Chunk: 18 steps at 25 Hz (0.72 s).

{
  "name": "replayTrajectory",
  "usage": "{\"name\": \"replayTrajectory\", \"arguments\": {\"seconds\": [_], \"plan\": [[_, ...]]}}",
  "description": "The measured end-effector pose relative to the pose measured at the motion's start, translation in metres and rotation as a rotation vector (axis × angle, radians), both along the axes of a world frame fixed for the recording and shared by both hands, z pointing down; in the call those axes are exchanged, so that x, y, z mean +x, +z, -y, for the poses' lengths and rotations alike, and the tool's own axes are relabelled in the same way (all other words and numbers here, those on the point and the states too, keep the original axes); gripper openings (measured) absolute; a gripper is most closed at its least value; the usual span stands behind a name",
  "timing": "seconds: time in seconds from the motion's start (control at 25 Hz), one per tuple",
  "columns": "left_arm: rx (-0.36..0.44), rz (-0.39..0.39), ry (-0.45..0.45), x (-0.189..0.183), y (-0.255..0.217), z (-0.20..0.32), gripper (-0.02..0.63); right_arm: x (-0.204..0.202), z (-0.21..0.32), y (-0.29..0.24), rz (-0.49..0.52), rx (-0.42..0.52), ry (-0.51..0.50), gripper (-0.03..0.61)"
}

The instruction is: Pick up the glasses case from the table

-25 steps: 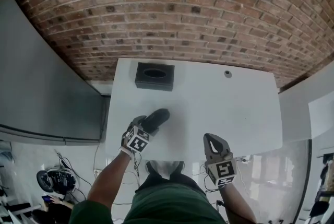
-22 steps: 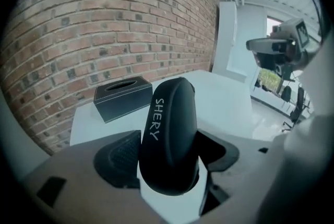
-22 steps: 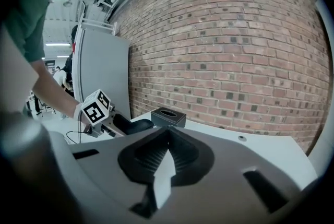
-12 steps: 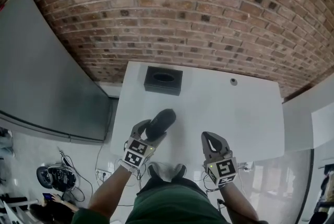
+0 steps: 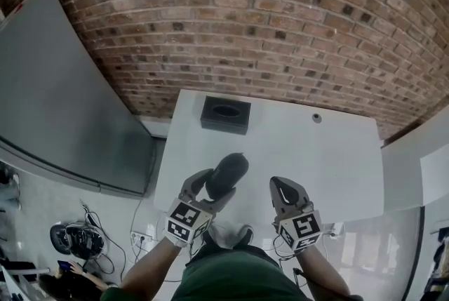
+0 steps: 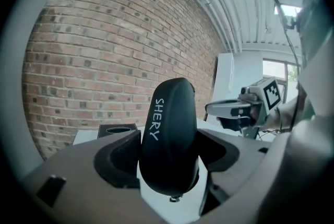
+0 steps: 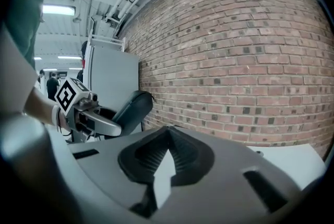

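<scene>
At the near edge of the white table, the black glasses case was found clamped between the two jaws of the left gripper. In the left gripper view the jaws were seen pressed against both long sides of the case, one on each side. The case was held tilted, with its far end pointing up and away towards the brick wall. White lettering reading "SHERY" was noted along its upper face. The table surface was visible beneath the case in that view, and no contact between case and table was observed.

The right gripper was recorded just beside the left one, over the same near edge of the table. Its jaws were seen brought together at the tips in the right gripper view, with nothing held between them. Its marker cube was turned towards the head camera.

A black box with an oval opening in its top was noted at the far side of the table, close to the wall and well apart from the case. A small round fitting was seen on the table to the right of the box; its nature could not be determined.
</scene>
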<state>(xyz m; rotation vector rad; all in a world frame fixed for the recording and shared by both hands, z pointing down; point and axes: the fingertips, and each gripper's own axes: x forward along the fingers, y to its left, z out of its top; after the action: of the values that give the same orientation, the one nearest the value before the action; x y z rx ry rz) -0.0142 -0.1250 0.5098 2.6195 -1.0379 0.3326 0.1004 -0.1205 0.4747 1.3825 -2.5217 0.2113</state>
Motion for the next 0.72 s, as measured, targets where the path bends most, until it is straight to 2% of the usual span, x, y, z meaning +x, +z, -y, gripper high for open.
{"name": "replayTrajectory", "arguments": {"seconds": [0.36,0.72], "plan": [[0.044,-0.095,-0.023,-0.008,-0.041,-0.012,0.324,-0.003,0.002,-0.019,0.103,-0.006,0.016,0.0],[0.146,-0.192,-0.037,-0.013,-0.104,-0.015,0.324,-0.002,0.007,-0.058,0.147,0.086,0.029,0.0]]}}
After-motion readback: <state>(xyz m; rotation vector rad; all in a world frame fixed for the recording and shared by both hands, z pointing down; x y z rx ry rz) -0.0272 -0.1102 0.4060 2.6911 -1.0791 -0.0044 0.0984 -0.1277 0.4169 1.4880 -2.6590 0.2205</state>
